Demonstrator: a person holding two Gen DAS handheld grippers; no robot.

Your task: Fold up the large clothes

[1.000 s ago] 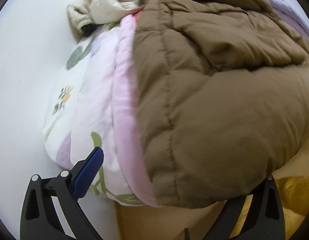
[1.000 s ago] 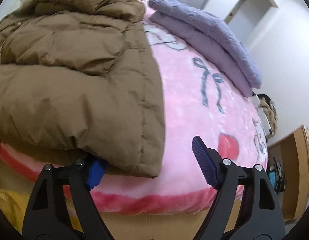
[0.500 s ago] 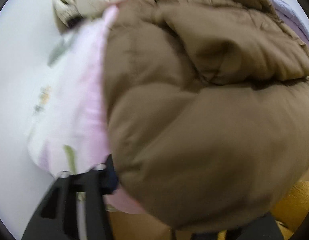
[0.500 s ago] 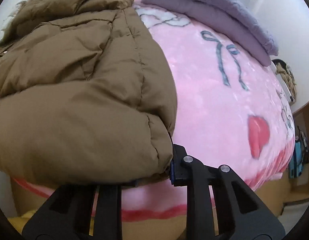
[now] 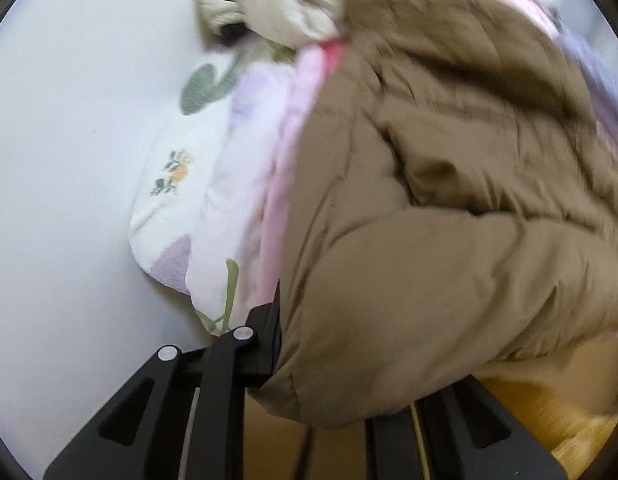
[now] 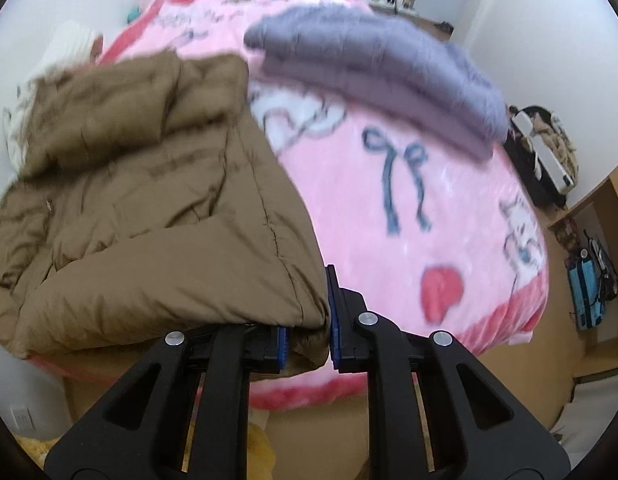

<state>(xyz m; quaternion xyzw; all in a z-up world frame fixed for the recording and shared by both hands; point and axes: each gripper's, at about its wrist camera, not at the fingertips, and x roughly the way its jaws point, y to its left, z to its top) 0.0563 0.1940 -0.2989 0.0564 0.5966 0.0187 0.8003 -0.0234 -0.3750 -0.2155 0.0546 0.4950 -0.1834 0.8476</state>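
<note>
A brown puffer jacket (image 6: 141, 208) lies on the pink bed blanket (image 6: 441, 208), its hem at the near edge. My right gripper (image 6: 307, 336) is shut on the hem's right corner, lifted slightly. In the left wrist view the same brown jacket (image 5: 449, 220) fills the right side. My left gripper (image 5: 321, 364) is shut on its left hem corner; only the left finger (image 5: 265, 340) shows, the other is hidden under the fabric.
A folded purple blanket (image 6: 381, 76) lies at the far right of the bed. A floral quilt (image 5: 213, 200) and a cream garment (image 5: 277, 4) lie along the white wall (image 5: 69, 160). Wooden furniture (image 6: 601, 248) stands to the right.
Both grippers went from open around the jacket's hem to shut on its corners. The hem has lifted and both views have risen, showing more of the bed.
</note>
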